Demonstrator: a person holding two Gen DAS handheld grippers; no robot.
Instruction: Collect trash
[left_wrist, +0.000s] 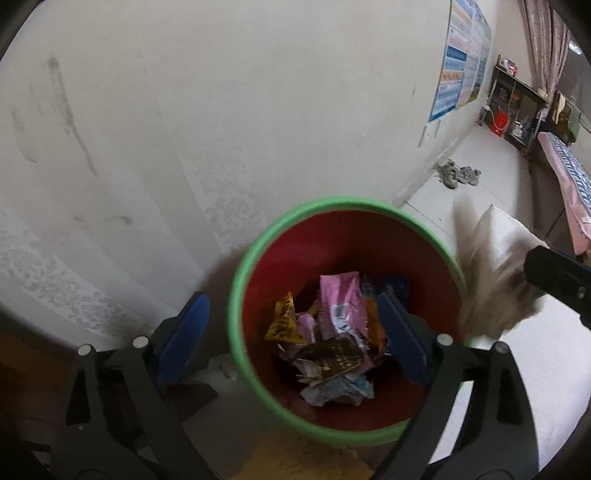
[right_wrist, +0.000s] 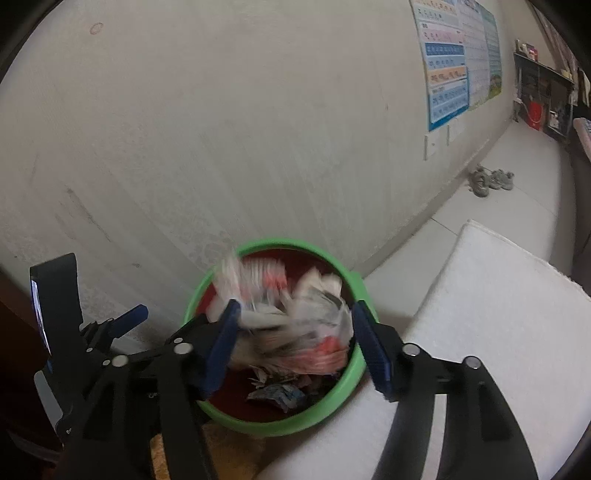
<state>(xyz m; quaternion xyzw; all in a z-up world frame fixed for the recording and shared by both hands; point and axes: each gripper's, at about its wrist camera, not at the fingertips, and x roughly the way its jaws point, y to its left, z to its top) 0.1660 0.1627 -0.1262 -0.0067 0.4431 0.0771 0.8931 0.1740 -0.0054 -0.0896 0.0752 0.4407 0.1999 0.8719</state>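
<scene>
Open claws above bin — blurred wrapper between.

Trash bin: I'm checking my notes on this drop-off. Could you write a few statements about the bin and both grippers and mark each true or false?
1. The bin has a green rim and a red inside. True.
2. The bin is empty. False: wrappers lie at its bottom.
3. The left gripper stands open with nothing between its pads. True.
4. The right gripper is clamped shut with nothing near it. False: its jaws are apart, with a blurred wrapper between them above the bin.
</scene>
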